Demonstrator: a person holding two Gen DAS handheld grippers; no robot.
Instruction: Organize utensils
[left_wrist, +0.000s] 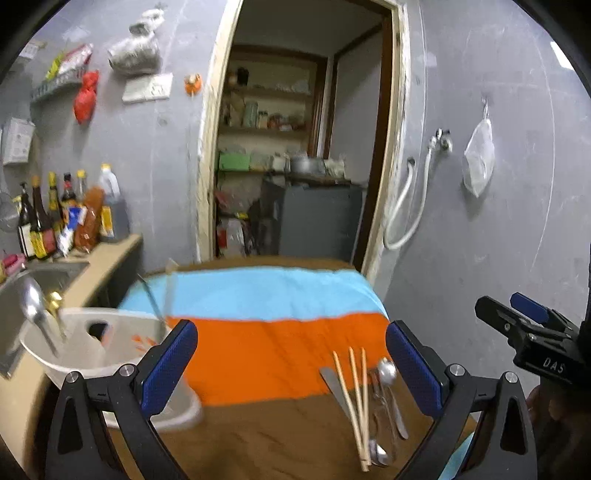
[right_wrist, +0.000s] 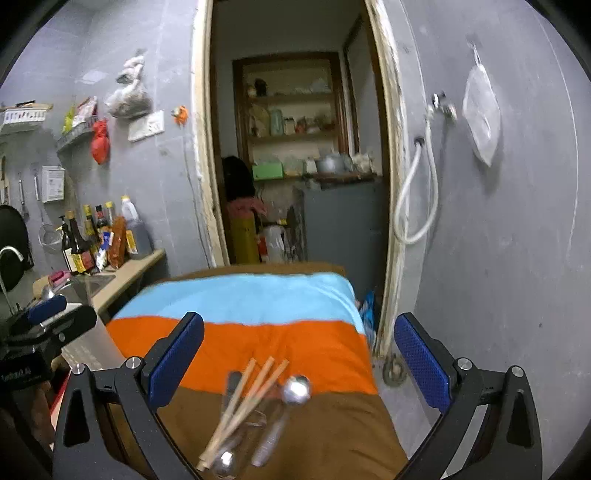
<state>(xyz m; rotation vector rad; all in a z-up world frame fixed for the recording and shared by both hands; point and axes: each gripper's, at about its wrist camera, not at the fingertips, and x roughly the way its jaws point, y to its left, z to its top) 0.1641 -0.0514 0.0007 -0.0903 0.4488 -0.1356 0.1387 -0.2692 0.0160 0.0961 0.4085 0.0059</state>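
A pile of utensils lies on the striped cloth: three wooden chopsticks (left_wrist: 356, 398), a knife (left_wrist: 334, 386), a metal spoon (left_wrist: 386, 371) and more cutlery. They also show in the right wrist view, with the chopsticks (right_wrist: 243, 400) and the spoon (right_wrist: 295, 389). A white plastic holder (left_wrist: 92, 347) stands at the left with a spoon (left_wrist: 33, 306) and other utensils sticking out. My left gripper (left_wrist: 291, 363) is open and empty above the cloth. My right gripper (right_wrist: 299, 363) is open and empty above the pile; it also shows in the left wrist view (left_wrist: 517, 321).
The table carries a blue, orange and brown cloth (left_wrist: 280, 343). A counter (left_wrist: 110, 254) with a sink (left_wrist: 48, 280) and sauce bottles (left_wrist: 66, 214) is at the left. A doorway (left_wrist: 295, 147) is behind, and a grey wall with a hose (left_wrist: 406, 206) is at the right.
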